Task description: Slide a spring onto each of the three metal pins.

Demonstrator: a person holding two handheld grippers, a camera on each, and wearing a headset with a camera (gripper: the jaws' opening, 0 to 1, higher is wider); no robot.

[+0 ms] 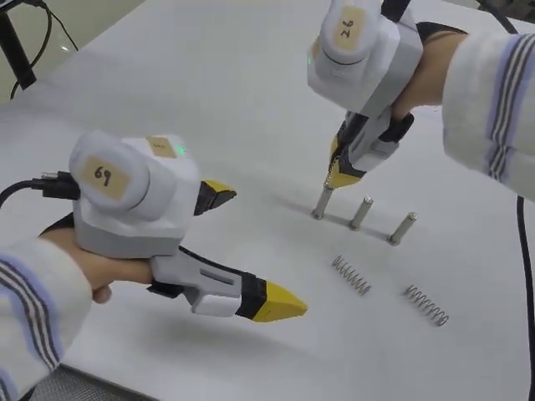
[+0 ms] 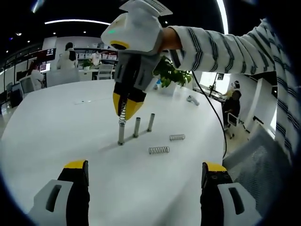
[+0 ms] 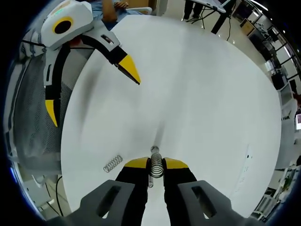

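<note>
Pointing down, R tongs [image 1: 336,178] pinch spring [image 2: 122,112] atop pin [image 2: 121,134], L tongs [image 1: 259,251] wide

The left gripper [image 2: 145,167] holds its yellow-tipped jaws wide apart at the bottom, over the white table [image 2: 56,122]. Ahead, the right gripper [image 2: 128,109] points down from above — its jaws pinch a spring [image 2: 122,117] whose lower end meets the top of the nearest pin [image 2: 121,135]. Two more pins [image 2: 137,127] stand in a row beside it. Two loose springs [image 2: 159,150] lie flat on the table to their right — a striped sleeve [image 2: 221,52] reaches in behind the right gripper
</note>
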